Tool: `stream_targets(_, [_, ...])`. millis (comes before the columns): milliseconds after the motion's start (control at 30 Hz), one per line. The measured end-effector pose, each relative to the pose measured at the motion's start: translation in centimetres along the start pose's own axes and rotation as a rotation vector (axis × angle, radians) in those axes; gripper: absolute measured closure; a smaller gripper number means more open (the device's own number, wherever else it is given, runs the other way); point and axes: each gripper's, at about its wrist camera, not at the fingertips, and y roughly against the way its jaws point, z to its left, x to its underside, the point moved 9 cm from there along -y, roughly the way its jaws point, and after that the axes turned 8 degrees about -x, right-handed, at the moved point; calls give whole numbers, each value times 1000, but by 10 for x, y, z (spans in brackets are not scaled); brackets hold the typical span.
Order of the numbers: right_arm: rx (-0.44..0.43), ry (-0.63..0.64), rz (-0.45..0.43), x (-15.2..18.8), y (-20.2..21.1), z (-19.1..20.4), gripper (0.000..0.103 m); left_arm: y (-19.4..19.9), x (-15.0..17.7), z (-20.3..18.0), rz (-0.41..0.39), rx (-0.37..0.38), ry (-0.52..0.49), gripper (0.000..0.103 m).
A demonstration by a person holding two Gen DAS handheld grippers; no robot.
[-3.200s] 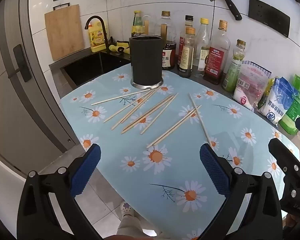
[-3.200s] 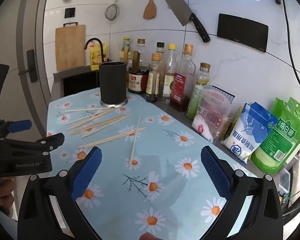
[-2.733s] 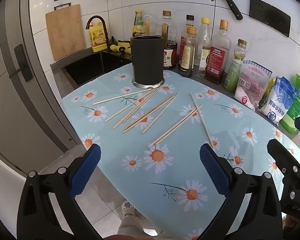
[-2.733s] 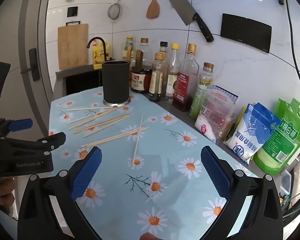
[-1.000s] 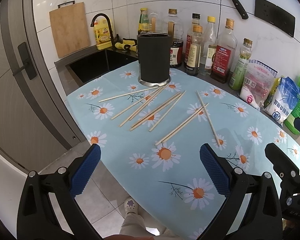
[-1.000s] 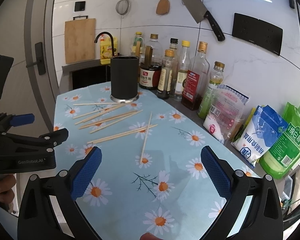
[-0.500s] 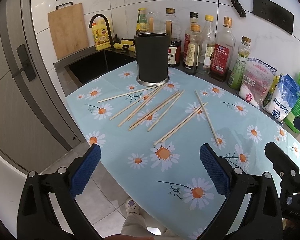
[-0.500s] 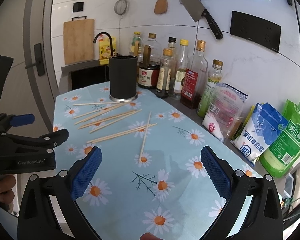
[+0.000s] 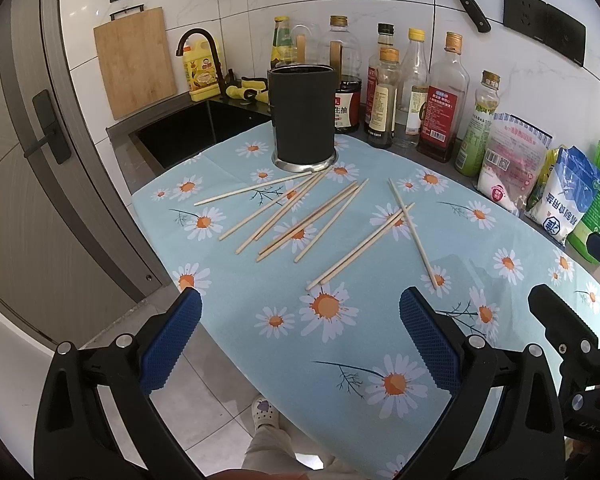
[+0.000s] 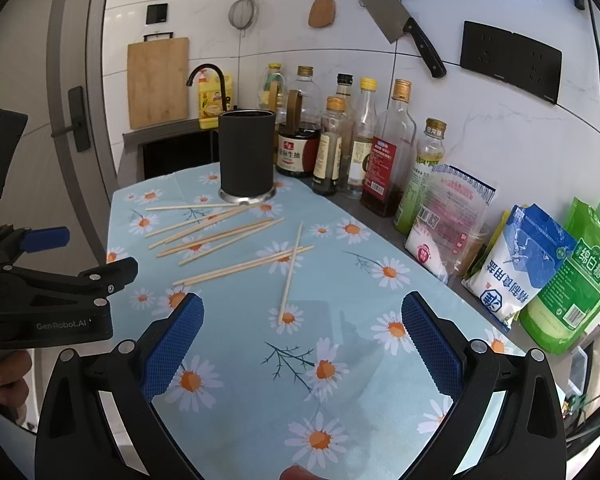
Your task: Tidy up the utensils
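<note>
— Nearest, bottom of the left wrist view?
— Left gripper (image 9: pixel 300 334), blue pads spread wide apart, nothing between them, hovering over the near edge of the daisy-print tablecloth (image 9: pixel 340 344). Below that, at the bottom centre, a trouser leg and a white clog (image 9: pixel 265 413) on grey floor tiles.

— And in the right wrist view?
— Right gripper (image 10: pixel 302 338), likewise wide apart and empty, above the cloth. Left gripper visible again at the left edge, with fingers (image 10: pixel 4 372) of a hand under its black body.

— Next out, mid-frame?
— Loose wooden chopsticks (image 9: pixel 312 220) scattered flat on the cloth. One lone stick (image 10: pixel 291 270) closest to the right gripper, running nearly straight away from it and crossing over a pair lying slantwise. Further up and left, a looser fan of sticks, tips reaching the base of the holder.

— Holder where?
— Black cylindrical utensil holder (image 9: pixel 303 116), upright on a metal base, upper centre of the frame, at the far end of the cloth. Nothing seen sticking out of its top.

— Behind it?
— Row of sauce and oil bottles (image 10: pixel 388 152) along the tiled wall; bagged goods (image 10: pixel 516 256) at right. Black sink (image 9: pixel 192 128) at left with a dark tap and a yellow detergent bottle (image 9: pixel 200 70). Wooden cutting board (image 10: pixel 157 82) leaning at upper left; strainer, wooden spatula (image 10: pixel 322 0) and cleaver (image 10: pixel 398 20) hanging across the top.
</note>
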Motion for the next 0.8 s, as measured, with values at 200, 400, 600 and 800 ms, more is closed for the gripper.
stream_targets(200, [1, -4, 1, 0, -1, 0, 8, 0, 1, 1, -1, 1, -7, 6])
stream_targets(400, [9, -23, 10, -1, -8, 5, 8, -7, -3, 7, 8, 2, -25, 6])
stream_targets(600, [37, -53, 39, -2, -19, 10, 8, -27, -6, 18, 52, 23, -37, 6])
stream_targets(800, [79, -99, 76, -4, -35, 12, 8, -51, -14, 24, 90, 58, -76, 6])
